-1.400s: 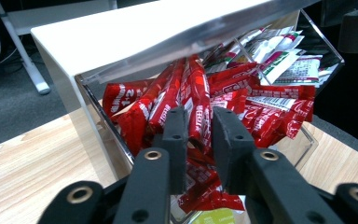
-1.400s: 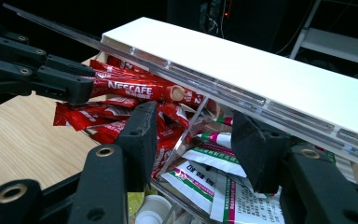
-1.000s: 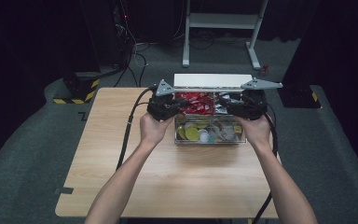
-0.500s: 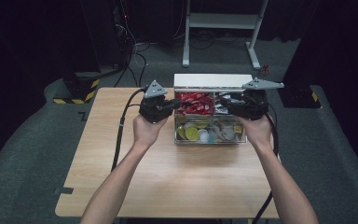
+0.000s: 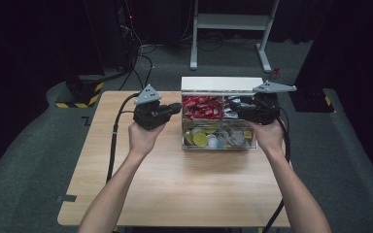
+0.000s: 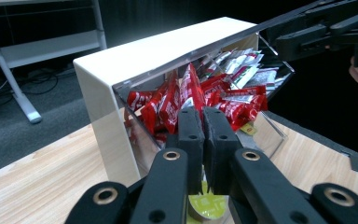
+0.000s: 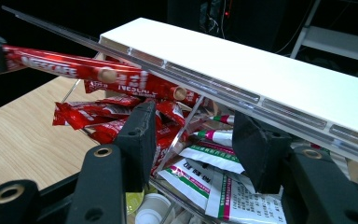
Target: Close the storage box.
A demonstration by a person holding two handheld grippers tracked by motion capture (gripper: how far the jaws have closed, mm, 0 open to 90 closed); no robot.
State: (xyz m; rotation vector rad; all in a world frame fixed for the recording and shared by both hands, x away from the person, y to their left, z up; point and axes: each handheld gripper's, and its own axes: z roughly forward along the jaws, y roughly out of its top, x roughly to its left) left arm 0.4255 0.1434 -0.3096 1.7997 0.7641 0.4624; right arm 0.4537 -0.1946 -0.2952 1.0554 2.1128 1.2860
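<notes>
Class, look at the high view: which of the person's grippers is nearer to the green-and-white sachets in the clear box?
Right. The right gripper sits over the box beside the green-and-white sachets, jaws open. The left gripper is off the box's left side, jaws shut.

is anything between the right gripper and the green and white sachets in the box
Nothing visible does. The right gripper hangs open right over the green and white sachets, under the raised clear lid. Only a clear divider stands beside them, toward the red sachets.

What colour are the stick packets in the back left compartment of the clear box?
Red with white lettering; the stick packets show best in the right gripper view.
</notes>
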